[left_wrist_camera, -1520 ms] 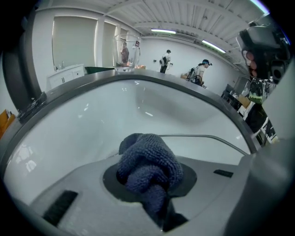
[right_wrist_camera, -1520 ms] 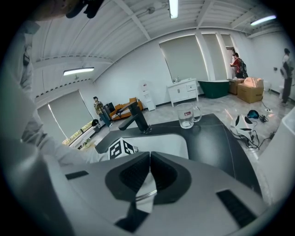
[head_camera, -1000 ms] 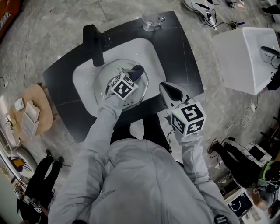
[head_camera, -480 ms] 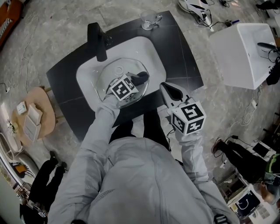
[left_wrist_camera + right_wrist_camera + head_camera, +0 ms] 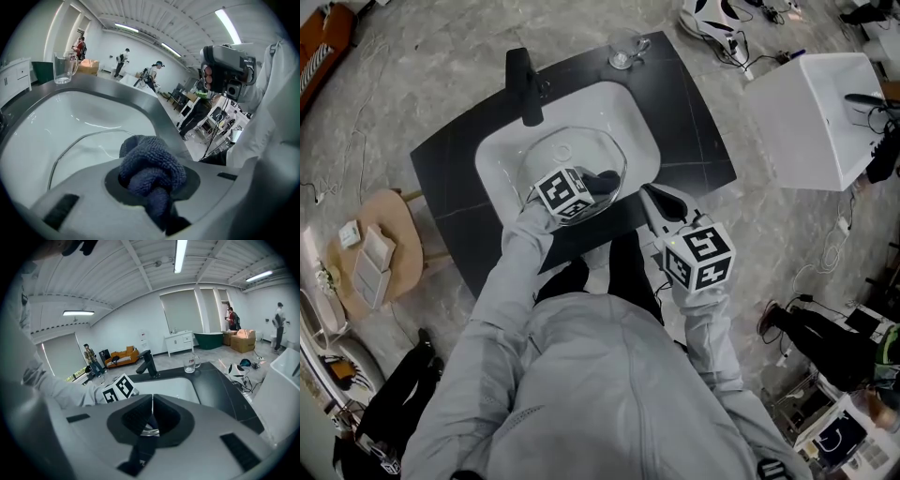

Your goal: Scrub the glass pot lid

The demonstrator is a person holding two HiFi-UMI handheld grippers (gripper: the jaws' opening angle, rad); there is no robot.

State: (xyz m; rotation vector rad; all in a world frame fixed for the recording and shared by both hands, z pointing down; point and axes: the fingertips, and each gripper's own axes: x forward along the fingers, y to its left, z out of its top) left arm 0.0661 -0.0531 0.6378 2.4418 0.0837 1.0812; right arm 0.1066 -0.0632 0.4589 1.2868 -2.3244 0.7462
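Note:
The glass pot lid (image 5: 560, 152) lies in the white sink basin (image 5: 623, 112); its metal rim (image 5: 79, 140) shows in the left gripper view. My left gripper (image 5: 586, 185) is over the near right part of the lid, shut on a dark blue cloth (image 5: 606, 178) (image 5: 152, 166) that bulges from the jaws. Whether the cloth touches the glass I cannot tell. My right gripper (image 5: 654, 195) (image 5: 151, 399) hangs in front of the counter's near edge, jaws shut with nothing between them. It also shows in the left gripper view (image 5: 227, 65).
A black faucet (image 5: 525, 84) (image 5: 147, 363) stands at the back left of the basin. A glass mug (image 5: 625, 49) (image 5: 63, 68) (image 5: 191, 363) sits on the black counter (image 5: 694, 122) behind it. A white box (image 5: 811, 112) stands to the right, a round wooden stool (image 5: 380, 248) to the left.
My left gripper has drawn the cloth across the lid toward the basin's near side. The right gripper has stayed about where it was, shut.

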